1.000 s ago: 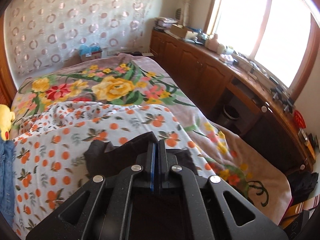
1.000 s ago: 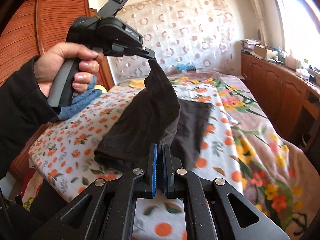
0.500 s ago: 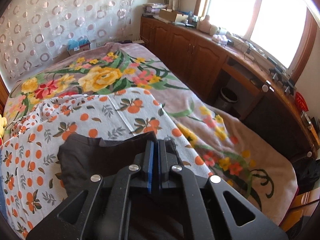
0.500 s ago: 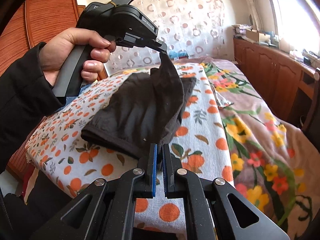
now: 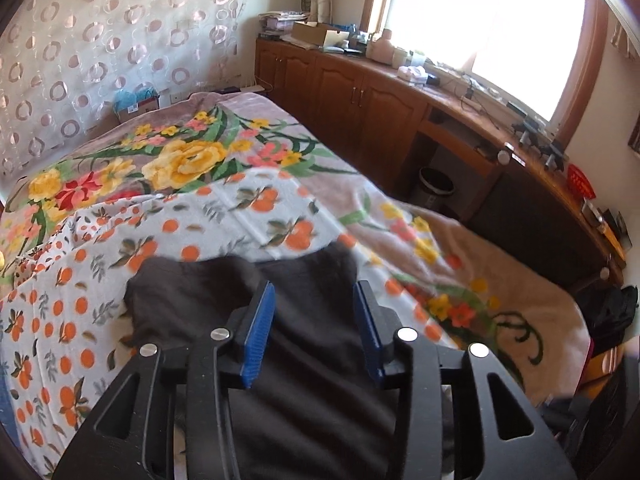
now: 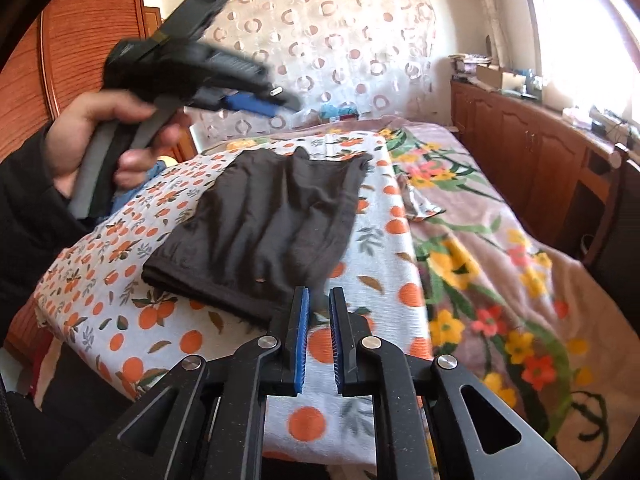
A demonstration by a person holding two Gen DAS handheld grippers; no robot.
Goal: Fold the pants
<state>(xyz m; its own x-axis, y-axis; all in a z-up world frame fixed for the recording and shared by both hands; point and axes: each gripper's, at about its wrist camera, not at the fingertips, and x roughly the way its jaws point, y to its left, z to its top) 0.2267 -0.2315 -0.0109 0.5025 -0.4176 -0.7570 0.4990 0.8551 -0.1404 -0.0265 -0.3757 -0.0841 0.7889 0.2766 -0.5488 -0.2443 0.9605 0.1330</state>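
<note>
Pants [image 6: 268, 224] folded flat near bed's [image 6: 500, 280] left edge; thin, limp, light, probably slide easily; pinch hem corners. Left gripper [image 5: 314, 320] jaws just opened, empty; right gripper [image 6: 318, 320] slightly parted, holding nothing.

The left wrist camera looks steeply down along its own fingers, close over the black pants [image 5: 304, 360] near the bed's near edge, facing the window-side cabinets [image 5: 360, 96]. The right wrist camera sits lower and shallower at the bed's [image 6: 500, 280] near edge, facing the curtained wall [image 6: 340, 40]. Both views share the pants [image 6: 272, 224], the orange-print sheet [image 6: 384, 280] and that wall.
</note>
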